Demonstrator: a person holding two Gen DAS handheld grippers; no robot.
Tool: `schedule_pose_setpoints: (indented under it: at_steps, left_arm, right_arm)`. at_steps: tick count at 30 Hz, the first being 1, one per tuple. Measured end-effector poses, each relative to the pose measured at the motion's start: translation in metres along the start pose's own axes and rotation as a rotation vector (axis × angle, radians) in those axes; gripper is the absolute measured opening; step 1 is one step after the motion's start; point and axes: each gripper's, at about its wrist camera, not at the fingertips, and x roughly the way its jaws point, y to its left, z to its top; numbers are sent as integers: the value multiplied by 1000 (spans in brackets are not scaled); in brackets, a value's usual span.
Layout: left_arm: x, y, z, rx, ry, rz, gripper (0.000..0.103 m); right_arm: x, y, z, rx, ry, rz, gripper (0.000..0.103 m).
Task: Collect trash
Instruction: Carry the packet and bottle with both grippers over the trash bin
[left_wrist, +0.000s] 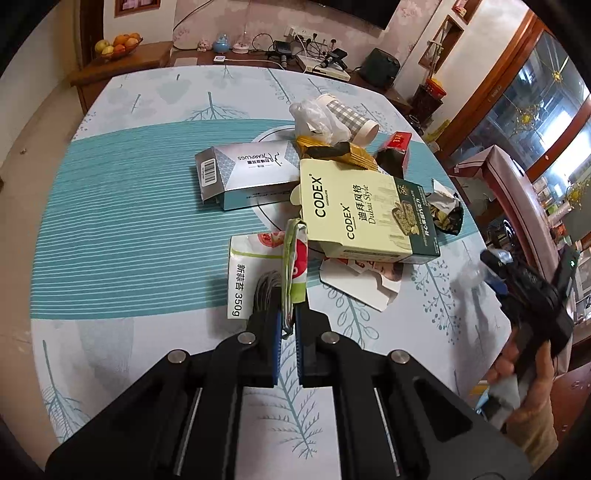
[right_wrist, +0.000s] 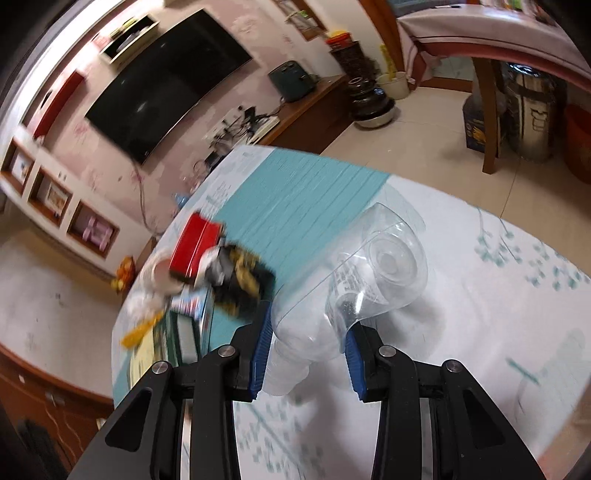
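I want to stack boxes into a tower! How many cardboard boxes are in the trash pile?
3. The silver earplugs box lies left, the pale Codex box on top in the middle, and the red box behind it at the right. More could hide underneath.

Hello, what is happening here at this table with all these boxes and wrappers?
A person is clearing trash from a table with a gripper in each hand. The left gripper is shut on the edge of a white and green food bag. The right gripper is clamped on a clear plastic bottle, pads pressing its sides. A pile remains in the middle of the table: a CODEX chocolate box, an earplugs box, a paper cup and wrappers.
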Motion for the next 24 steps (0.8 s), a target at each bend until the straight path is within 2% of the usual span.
schedule_pose_setpoints:
  at_steps: [7, 14, 21, 24]
  left_arm:
    - [-19, -8, -17, 58, -16, 5, 3]
    - [-48, -28, -51, 153, -33, -24, 3]
    - [-81, -67, -104, 246, -40, -126, 3]
    - [-89, -91, -131, 317, -40, -165, 3]
  right_arm:
    - [-46, -4, -48, -51, 46, 32, 36]
    - [-104, -8, -103, -95, 85, 81, 36]
    - [-170, -28, -169, -162, 94, 110, 36]
    - [-193, -45, -202, -194, 104, 106, 36]
